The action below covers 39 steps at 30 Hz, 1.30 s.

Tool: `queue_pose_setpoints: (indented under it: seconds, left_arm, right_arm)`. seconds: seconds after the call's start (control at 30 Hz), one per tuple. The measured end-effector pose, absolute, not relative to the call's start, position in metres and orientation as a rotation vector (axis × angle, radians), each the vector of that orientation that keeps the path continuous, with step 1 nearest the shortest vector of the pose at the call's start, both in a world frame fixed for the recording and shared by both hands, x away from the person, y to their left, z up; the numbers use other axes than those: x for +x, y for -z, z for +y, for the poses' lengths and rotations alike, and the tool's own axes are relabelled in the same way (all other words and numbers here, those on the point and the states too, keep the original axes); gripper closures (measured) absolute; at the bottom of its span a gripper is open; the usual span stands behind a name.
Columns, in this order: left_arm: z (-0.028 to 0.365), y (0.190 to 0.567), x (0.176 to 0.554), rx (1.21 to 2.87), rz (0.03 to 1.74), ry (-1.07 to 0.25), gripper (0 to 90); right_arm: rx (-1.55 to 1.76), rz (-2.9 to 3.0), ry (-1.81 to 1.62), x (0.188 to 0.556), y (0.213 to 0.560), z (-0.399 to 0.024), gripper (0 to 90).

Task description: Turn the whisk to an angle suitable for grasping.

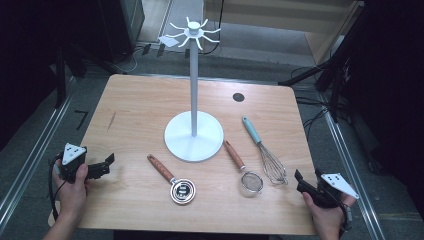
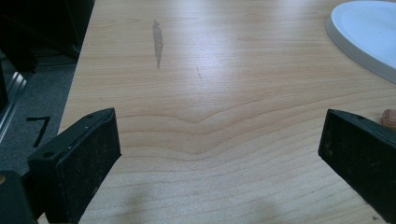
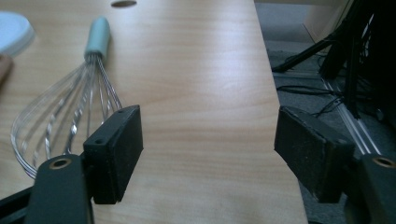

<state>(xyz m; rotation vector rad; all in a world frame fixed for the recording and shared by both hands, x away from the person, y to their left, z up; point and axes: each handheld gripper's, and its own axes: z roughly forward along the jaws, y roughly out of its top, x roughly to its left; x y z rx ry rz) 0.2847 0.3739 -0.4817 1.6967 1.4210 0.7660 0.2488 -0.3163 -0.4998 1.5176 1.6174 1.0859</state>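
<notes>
Both grippers sit wide open and empty: the left gripper (image 1: 102, 166) at the lower left of the high view, the right gripper (image 1: 302, 183) at the lower right, each over the wooden table (image 1: 135, 107). In the centre stands a white hook stand (image 1: 193, 135). Below it, left to right, lie a wood-handled round tool (image 1: 172, 181), a small strainer (image 1: 245, 172) and a whisk (image 1: 265, 152) with a teal handle.

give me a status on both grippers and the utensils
Left gripper open, empty. Right gripper open, beside teal-handled wire whisk. White hook stand bare. Nothing blocking.
</notes>
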Motion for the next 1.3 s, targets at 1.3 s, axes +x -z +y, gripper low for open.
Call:
queue_pose_setpoints:
  seconds: [1.3]
  left_arm:
    - [0.374, 0.482, 0.285, 1.698, 1.414, -0.76, 0.0]
  right_arm:
    - [1.487, 2.211, -0.859, 0.371, 0.412, -0.241, 49.5]
